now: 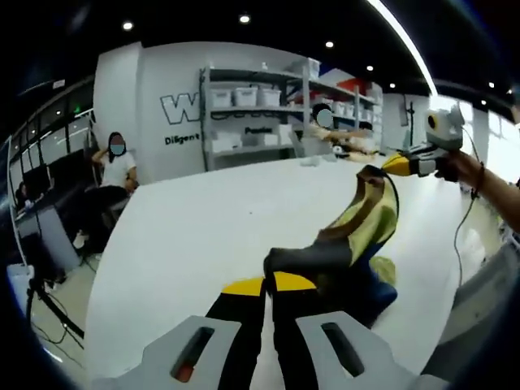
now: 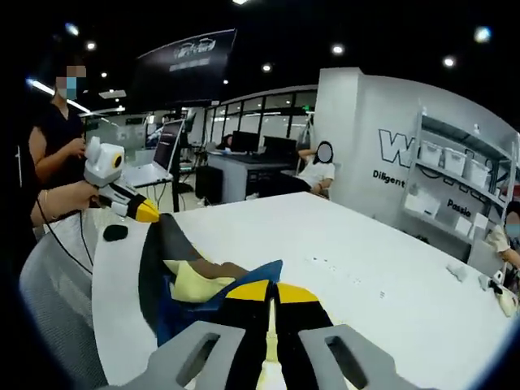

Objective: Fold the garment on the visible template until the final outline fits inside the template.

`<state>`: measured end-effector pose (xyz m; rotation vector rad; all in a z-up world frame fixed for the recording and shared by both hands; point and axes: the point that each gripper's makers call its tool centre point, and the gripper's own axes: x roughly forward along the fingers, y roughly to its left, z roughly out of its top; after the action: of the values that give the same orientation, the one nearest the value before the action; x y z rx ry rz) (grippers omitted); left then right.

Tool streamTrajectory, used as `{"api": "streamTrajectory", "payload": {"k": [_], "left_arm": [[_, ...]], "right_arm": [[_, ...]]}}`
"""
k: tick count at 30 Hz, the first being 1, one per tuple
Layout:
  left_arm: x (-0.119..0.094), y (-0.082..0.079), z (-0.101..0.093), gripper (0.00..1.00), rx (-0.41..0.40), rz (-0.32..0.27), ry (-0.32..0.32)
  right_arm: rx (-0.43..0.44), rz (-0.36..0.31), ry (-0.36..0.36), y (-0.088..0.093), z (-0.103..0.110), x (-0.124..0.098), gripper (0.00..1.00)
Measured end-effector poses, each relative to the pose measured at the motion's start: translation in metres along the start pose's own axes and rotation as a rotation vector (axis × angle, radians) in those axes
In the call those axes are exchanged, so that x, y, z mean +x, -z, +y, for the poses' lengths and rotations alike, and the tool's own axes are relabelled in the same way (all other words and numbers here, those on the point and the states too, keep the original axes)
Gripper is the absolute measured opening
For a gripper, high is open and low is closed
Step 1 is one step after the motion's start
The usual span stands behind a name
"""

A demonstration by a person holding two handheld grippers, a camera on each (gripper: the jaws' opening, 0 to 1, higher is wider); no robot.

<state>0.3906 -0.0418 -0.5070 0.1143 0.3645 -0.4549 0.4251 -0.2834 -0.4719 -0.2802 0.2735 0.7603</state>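
A garment (image 1: 357, 236) in black, yellow, blue and brown hangs stretched between my two grippers above a white table (image 1: 211, 219). In the left gripper view, my left gripper (image 1: 268, 284), with yellow-tipped jaws, is shut on one dark end of the cloth. The right gripper (image 1: 392, 165) comes in at the upper right, shut on the other end and held by a hand. In the right gripper view, my right gripper (image 2: 272, 292) is shut on the garment (image 2: 195, 284). The left gripper (image 2: 146, 213) pinches the far end at the left. The cloth sags in folds down to the table (image 2: 341, 236).
Grey shelves (image 1: 252, 114) with white bins stand behind the table. A seated person (image 1: 114, 175) is at the left. The person (image 2: 53, 138) holding the grippers stands by the table edge. A small black object (image 2: 115, 232) lies near that edge, and small items (image 2: 459, 272) lie at the far right.
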Motion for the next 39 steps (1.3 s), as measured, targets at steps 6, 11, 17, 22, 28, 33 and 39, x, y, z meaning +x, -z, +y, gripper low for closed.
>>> {"api": "streamTrajectory", "payload": {"k": [6,11,17,22,28,33,39], "left_arm": [[-0.002,-0.030,0.007,0.02,0.053,-0.030,0.003],[0.006,-0.051,0.020,0.02,0.057,-0.060,0.000],[0.036,-0.056,0.038,0.03,0.104,-0.023,-0.029],[0.064,-0.059,0.055,0.03,0.095,0.020,-0.042],[0.108,-0.051,0.074,0.03,0.096,0.092,-0.031],[0.150,-0.036,0.090,0.03,0.112,0.147,-0.023],[0.195,-0.006,0.105,0.03,0.019,0.208,-0.025]], "right_arm": [[-0.021,-0.015,0.066,-0.020,-0.020,-0.002,0.00],[-0.054,0.000,0.127,-0.031,-0.038,0.003,0.00],[-0.091,0.038,0.155,-0.034,-0.053,0.026,0.00],[-0.086,0.057,0.171,-0.031,-0.071,0.048,0.00],[-0.036,0.108,0.192,-0.014,-0.097,0.082,0.00],[-0.026,0.141,0.219,0.003,-0.117,0.111,0.00],[-0.010,0.224,0.251,0.037,-0.140,0.146,0.00]]}}
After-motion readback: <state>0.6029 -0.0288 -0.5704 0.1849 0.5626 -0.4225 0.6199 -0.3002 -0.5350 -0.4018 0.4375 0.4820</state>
